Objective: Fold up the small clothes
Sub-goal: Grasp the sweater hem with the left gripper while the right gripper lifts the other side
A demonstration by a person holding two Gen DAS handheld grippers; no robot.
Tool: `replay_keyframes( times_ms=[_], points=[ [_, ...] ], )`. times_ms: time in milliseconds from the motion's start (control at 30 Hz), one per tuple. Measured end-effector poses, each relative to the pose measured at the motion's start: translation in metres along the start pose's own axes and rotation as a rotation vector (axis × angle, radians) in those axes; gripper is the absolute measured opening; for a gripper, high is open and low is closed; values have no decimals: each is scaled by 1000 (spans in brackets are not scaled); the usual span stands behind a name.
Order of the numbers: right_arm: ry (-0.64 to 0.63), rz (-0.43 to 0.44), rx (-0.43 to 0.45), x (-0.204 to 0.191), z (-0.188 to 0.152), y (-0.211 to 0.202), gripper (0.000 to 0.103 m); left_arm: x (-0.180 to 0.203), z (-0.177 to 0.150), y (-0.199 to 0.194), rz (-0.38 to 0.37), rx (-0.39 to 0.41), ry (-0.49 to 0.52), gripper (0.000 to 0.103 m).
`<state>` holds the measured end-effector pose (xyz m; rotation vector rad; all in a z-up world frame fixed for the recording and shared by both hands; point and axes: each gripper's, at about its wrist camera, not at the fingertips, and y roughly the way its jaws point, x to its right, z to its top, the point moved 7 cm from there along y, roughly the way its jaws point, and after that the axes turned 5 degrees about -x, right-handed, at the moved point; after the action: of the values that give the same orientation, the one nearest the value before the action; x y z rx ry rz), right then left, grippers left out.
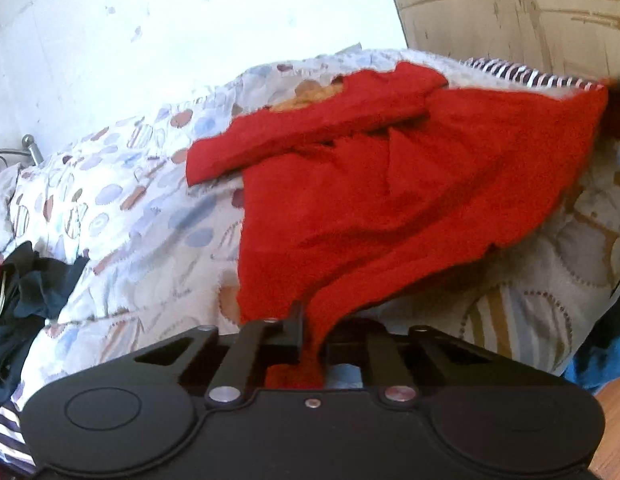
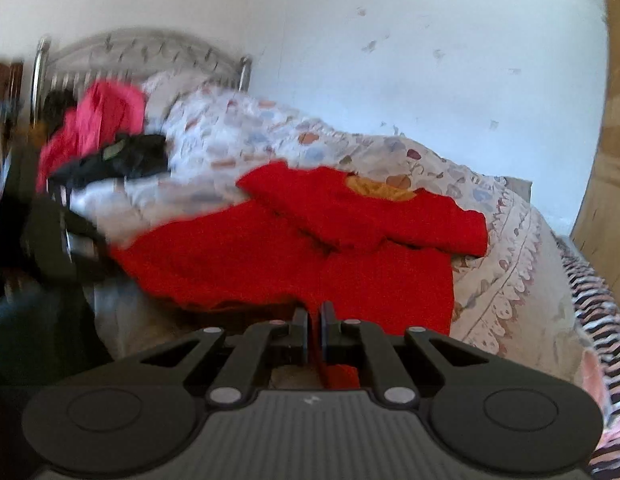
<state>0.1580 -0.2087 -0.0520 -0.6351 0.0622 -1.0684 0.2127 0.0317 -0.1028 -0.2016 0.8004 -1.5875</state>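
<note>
**Colleague:** What do you have closest to the cameras?

**Me:** I'm holding the red garment (image 1: 374, 184) with both tools. The left gripper (image 1: 310, 336) has its jaws clamped on a bunched lower edge of the cloth, which runs down between them toward the body of the tool. On my other feed, the right gripper (image 2: 314, 320) has its jaws pressed together on a thin fold of the same red hem.

**Colleague:** And where does the garment sit?

**Me:** It is stretched over the bed (image 1: 121, 200), on a quilt printed with blue, brown and striped rounds. 1 sleeve (image 1: 310, 132) lies folded across the chest. An orange patch (image 2: 374, 188) shows at the neckline. From the left view the far corner of the cloth is lifted off the quilt.

**Colleague:** Anything around it?

**Me:** A dark navy garment (image 1: 33, 288) lies heaped at the left edge of the left view. In the right view, which is blurred, I see a pink garment (image 2: 97, 120) and a black item (image 2: 125, 156) further up the bed. A striped fabric (image 1: 526, 74) lies beyond the red cloth. Behind all of it stand a metal bedframe (image 2: 149, 56) and a white wall (image 2: 390, 40).
</note>
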Motion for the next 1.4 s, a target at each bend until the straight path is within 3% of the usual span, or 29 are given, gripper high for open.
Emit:
replay_keyframes(
  times_ms=[100, 167, 233, 400, 467, 567, 700, 767, 900, 1000, 1067, 1400],
  points=[
    [-104, -31, -44, -18, -20, 8, 11, -6, 13, -8, 23, 49, -8, 6],
    [-154, -43, -54, -32, -29, 10, 20, -11, 22, -15, 22, 72, -21, 6],
    [-181, -34, -45, -45, -32, 12, 47, -14, 33, -20, 26, 92, -16, 6],
    [-238, -75, 6, -71, -25, 20, 69, -19, 59, -33, 22, 133, -2, 6],
    [-264, -124, 0, -74, -22, 31, 71, -21, 67, -37, 18, 147, -5, 6],
    [-299, -197, 2, -74, -23, 42, 68, -26, 77, -41, 16, 164, -13, 6],
    [-261, -343, -5, -50, -31, 39, 44, -31, 79, -50, 30, 183, -9, 6],
    [-219, -392, -6, -34, -37, 32, 39, -31, 75, -52, 38, 184, -5, 6],
    [-188, -442, 11, -15, -49, 17, 7, -26, 56, -46, 47, 146, -4, 6],
    [-174, -439, 49, -13, -50, 1, 6, -19, 39, -47, 34, 123, -11, 5],
    [-164, -434, 71, -13, -49, -11, 6, -16, 34, -57, 45, 153, -15, 5],
    [-120, -422, 166, -27, -33, -104, 5, -11, 23, -149, 36, 261, -61, 4]
  ],
)
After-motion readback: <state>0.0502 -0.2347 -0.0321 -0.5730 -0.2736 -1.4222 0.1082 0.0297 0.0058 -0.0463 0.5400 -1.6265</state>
